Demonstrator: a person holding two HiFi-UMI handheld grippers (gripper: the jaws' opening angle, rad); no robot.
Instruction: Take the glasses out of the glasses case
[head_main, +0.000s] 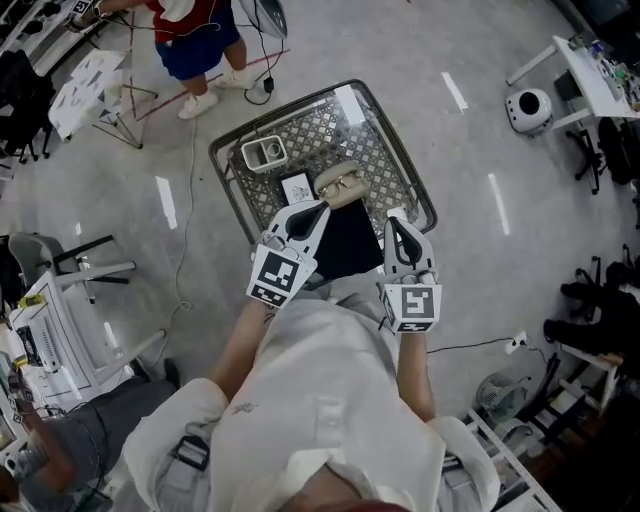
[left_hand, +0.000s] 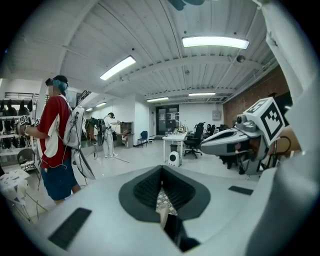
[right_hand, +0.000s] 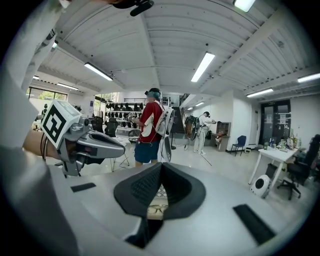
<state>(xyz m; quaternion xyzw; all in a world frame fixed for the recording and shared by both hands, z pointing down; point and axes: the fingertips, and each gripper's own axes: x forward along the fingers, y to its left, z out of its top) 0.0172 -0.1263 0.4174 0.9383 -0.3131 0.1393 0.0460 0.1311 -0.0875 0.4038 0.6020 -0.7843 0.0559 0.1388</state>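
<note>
In the head view a beige glasses case (head_main: 340, 183) lies open on a wire-mesh table (head_main: 400, 150), with the glasses (head_main: 343, 186) resting in it. A black cloth (head_main: 346, 242) lies just in front of the case. My left gripper (head_main: 318, 208) is shut and empty, its tips near the case's front left edge. My right gripper (head_main: 393, 222) is also shut and empty, hovering to the right of the cloth. In the right gripper view the glasses (right_hand: 153, 210) show through the slit under the shut jaws. In the left gripper view only mesh and a beige edge show there.
On the table behind the case sit a white box (head_main: 263, 152) and a small card (head_main: 296, 188). A person in a red top (head_main: 195, 35) stands beyond the table, with cables (head_main: 190, 200) on the floor. A white round device (head_main: 528, 108) is at the far right.
</note>
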